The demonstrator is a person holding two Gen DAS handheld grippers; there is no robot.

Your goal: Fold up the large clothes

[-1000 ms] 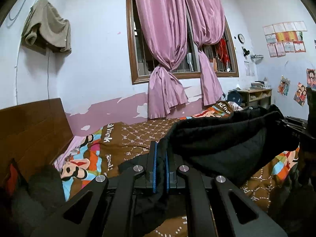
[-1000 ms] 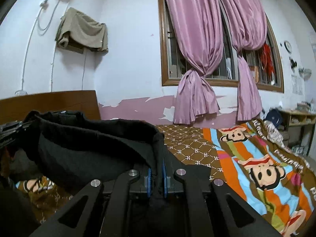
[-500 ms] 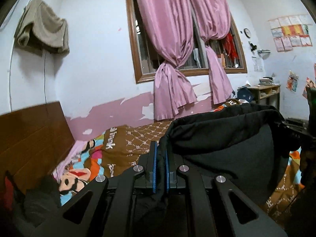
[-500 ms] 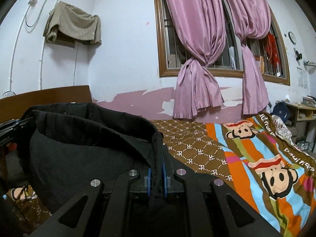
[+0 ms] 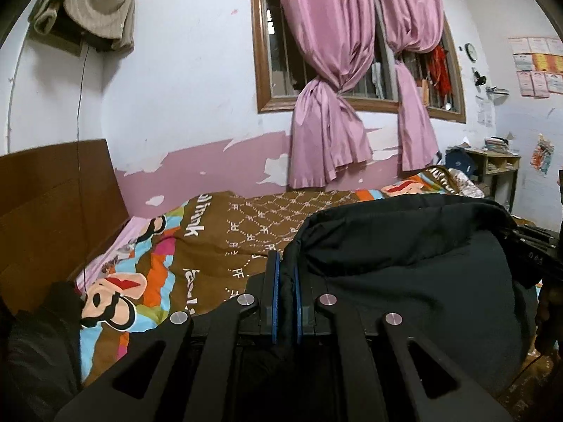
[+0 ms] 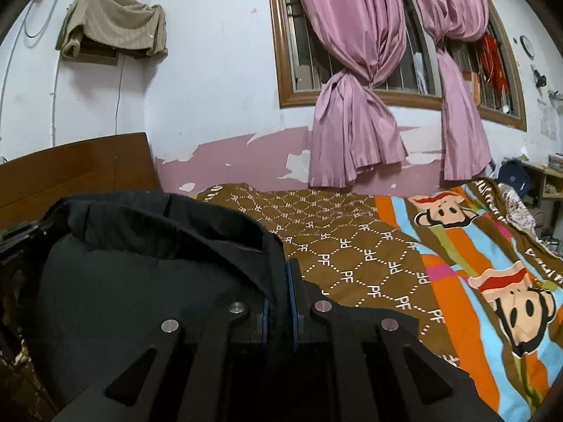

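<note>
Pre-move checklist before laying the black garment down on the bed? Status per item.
1. Left tongs clamped on the black garment: ok.
2. Right tongs clamped on the same garment: ok.
3. Garment's top edge spans between both tongs without dropping away: ok, though it sags slightly.
4. Bedspread ahead bare of other items: ok in the brown patterned area.
5. Lower hem hanging free, not bunched: cannot tell, it is hidden below the tongs.
6. Dark item near the headboard clear of the landing spot: ok, it lies off to the side.
</note>
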